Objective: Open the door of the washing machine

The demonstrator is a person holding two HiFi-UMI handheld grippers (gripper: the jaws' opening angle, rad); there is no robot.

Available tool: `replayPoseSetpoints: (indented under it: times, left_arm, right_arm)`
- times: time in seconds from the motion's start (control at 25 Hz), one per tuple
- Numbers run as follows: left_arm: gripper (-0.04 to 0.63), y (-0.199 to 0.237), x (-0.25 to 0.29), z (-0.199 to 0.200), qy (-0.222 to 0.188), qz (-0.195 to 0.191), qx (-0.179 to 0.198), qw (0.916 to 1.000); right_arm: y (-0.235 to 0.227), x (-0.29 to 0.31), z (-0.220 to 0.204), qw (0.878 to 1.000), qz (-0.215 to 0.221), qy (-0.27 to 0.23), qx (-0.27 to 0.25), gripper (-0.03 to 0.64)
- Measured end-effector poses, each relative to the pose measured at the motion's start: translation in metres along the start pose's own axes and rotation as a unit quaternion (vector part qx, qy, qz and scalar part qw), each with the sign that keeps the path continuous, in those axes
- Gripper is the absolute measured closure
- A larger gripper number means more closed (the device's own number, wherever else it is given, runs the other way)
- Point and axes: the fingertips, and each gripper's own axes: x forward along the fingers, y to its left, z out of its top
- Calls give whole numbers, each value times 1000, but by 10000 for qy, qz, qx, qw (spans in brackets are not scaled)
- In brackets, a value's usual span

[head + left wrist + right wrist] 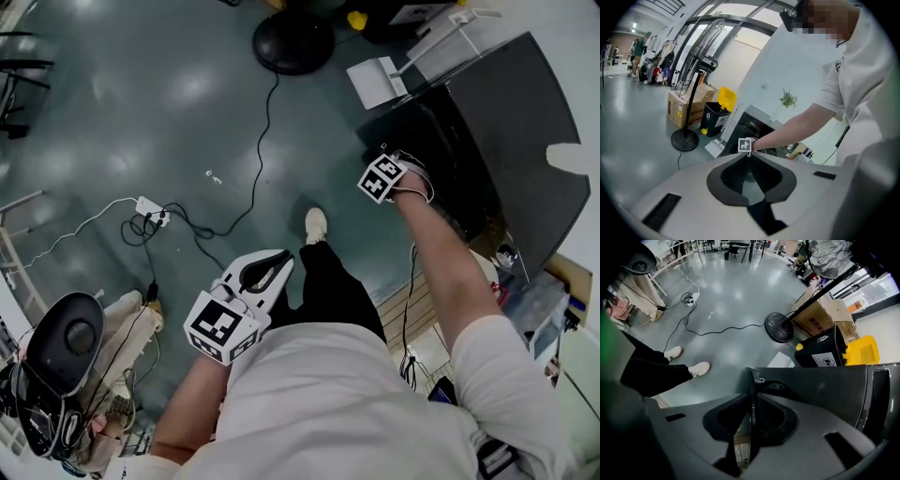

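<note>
The washing machine (511,122) is a dark box at the right of the head view; it also shows in the left gripper view (751,123). Its door (750,377) stands ajar, and in the right gripper view I see it edge-on as a thin dark rim. My right gripper (751,397) points steeply down with that rim between its jaws, and the pads are closed against it. In the head view the right gripper (405,169) sits at the machine's front, its tips hidden behind the marker cube. The left gripper (267,272) hangs by my leg, shut and empty, its tips (748,155) touching.
A standing fan's round base (292,42) is on the floor ahead, with a black cable running to a power strip (152,210). A white panel (377,82) leans by the machine. A black bin (820,352), a yellow bin (862,352) and cardboard boxes (820,317) stand beyond. A chair (66,342) is at the left.
</note>
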Motion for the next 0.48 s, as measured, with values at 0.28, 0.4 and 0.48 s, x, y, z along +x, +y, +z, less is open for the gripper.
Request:
replayPoseSetpoints:
  times: [0.28,0.4,0.48]
  left_arm:
    - [571,-3,-21,-12,10,-61,54,10000]
    - [571,-6,-29,-18,16,-99,100,9999]
    - [571,-7,-35,-23,7,-111,116,9999]
  right_arm:
    - [38,-11,6,9995,100,-5,-292,538]
    - [54,-15,6,9990,107,-12,-423,538]
    - [65,-18,7,9986,110,-8,-513,538]
